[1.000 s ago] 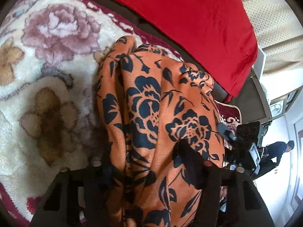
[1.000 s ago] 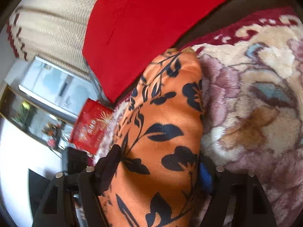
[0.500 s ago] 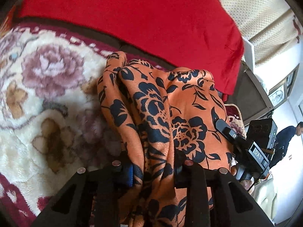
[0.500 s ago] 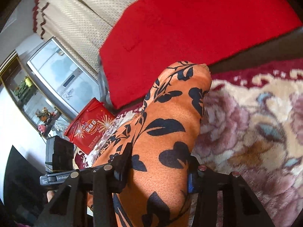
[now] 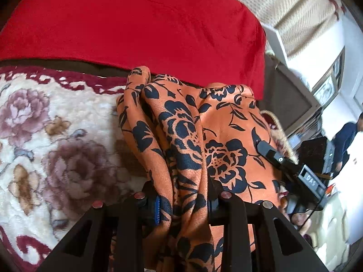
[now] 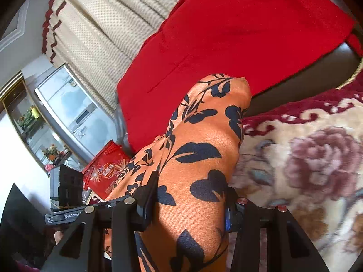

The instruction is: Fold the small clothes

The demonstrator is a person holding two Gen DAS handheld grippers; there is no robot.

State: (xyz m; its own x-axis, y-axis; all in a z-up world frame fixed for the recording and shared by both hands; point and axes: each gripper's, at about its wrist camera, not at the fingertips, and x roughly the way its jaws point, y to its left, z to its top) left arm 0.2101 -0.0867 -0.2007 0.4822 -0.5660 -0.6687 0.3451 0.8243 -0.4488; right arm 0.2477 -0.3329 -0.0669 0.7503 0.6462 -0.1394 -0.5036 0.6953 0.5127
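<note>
here, left tool (image 5: 182,200) and right tool (image 6: 188,206) both clamp orange floral garment (image 5: 204,136), floral blanket (image 5: 56,147) beside

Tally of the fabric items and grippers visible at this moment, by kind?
Orange floral garment: 1
Red cloth: 1
Floral rug: 1
Curtain: 1
Grippers: 2, left gripper and right gripper, both clamped on the garment
Total: 6

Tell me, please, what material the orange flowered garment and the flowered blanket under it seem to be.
Orange garment: probably a thin woven fabric with a faint satin sheen; it drapes in soft folds and catches light. Flowered blanket: apparently thick plush fleece, matte; its surface looks fuzzy and tufted.
</note>
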